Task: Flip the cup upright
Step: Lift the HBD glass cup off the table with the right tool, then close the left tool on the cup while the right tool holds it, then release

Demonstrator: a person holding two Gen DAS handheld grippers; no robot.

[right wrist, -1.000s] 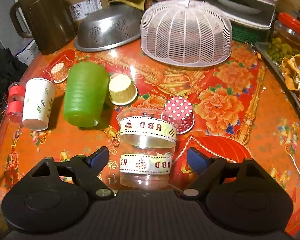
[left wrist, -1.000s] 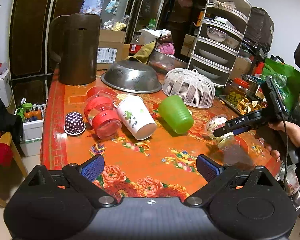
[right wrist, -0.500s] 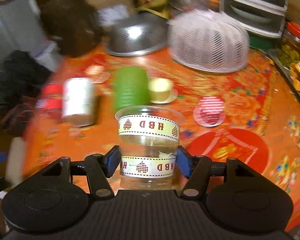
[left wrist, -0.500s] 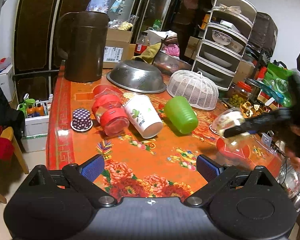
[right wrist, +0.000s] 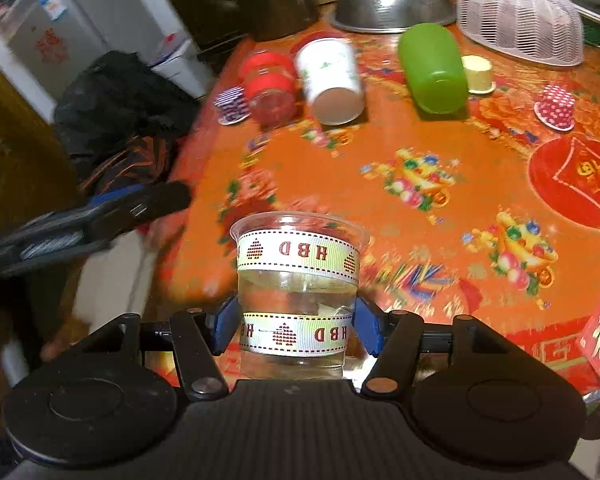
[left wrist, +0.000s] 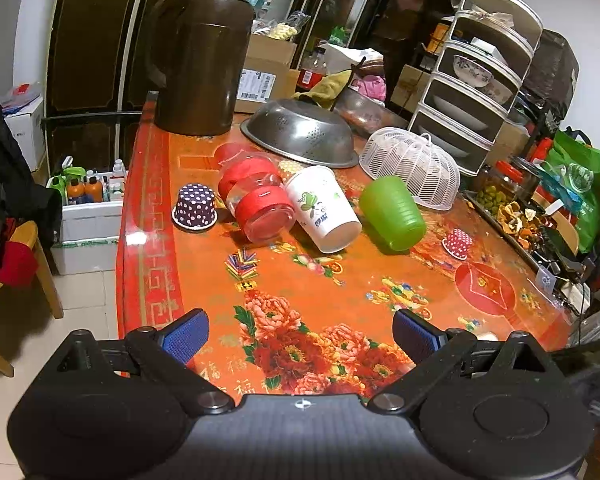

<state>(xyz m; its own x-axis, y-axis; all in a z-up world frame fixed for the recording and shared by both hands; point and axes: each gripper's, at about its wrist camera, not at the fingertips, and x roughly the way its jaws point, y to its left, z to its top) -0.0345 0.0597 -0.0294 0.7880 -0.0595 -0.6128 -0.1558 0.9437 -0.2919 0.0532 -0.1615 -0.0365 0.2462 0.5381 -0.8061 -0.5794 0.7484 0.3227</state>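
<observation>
The right tongs (right wrist: 296, 330) are clamped on the clear cup (right wrist: 298, 292), with the blue pads (right wrist: 225, 326) pressed against its lower ribbon band. One second ago the pads were spread on either side of the cup as it lay on the counter (right wrist: 440, 184); half a second ago they were closed on it. The cup is now held above the counter's near edge, clear of the surface, and has been carried away from the red dotted cup (right wrist: 556, 106) it lay next to. Its rim is pointed away from the camera, so the cup axis lies along the tongs; whether it is level or tilted cannot be told. Motion blur is present in the right wrist view.

The left tongs (left wrist: 300, 336) are apart and empty, held over the counter's near edge.

The grasp and lift are judged complete. A wrist rotation and placement base-down are judged to remain. Three more cups, the green cup (left wrist: 392, 212), the white paper cup (left wrist: 324, 208) and the red banded cup (left wrist: 256, 196), are lying on their sides.
</observation>
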